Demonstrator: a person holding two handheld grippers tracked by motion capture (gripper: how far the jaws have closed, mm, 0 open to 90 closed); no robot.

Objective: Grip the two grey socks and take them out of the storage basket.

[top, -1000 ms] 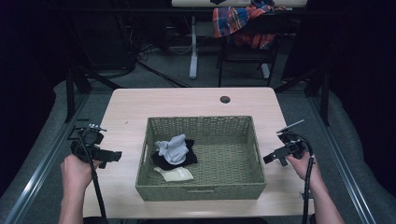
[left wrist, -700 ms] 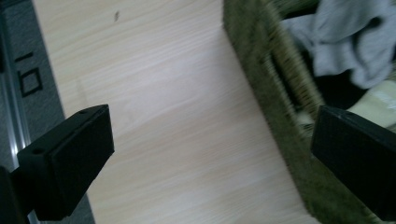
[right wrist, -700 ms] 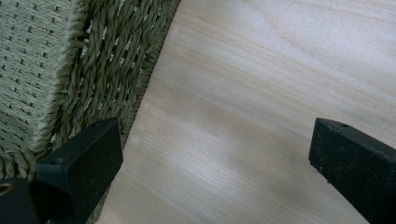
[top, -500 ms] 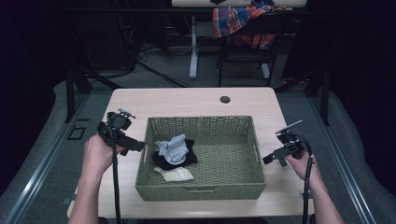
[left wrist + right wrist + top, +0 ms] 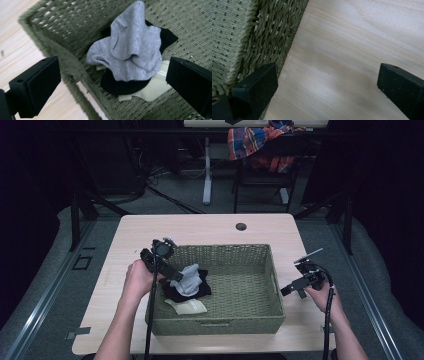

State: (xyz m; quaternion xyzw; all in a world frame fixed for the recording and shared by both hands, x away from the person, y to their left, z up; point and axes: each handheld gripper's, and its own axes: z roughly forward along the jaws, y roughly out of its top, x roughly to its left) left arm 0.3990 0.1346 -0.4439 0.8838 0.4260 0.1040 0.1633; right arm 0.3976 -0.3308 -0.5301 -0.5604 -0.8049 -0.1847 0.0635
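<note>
Two jaws on the left gripper [image 5: 112, 87] stand wide apart, nothing between them, one over the basket [image 5: 62, 62] rim and table [image 5: 15, 37], the other over the basket floor. Grey sock [image 5: 132, 47] lies straight ahead between them, bunched on top of a black sock [image 5: 125, 85] and a cream one [image 5: 152, 87]; its long axis runs roughly away from the jaws. Left gripper is clearly the nearer one. Right gripper [image 5: 324, 95] jaws also spread, holding nothing, over bare table just beside the basket's outer wall, well apart from the socks. Likely next: left drops onto the grey sock.
</note>
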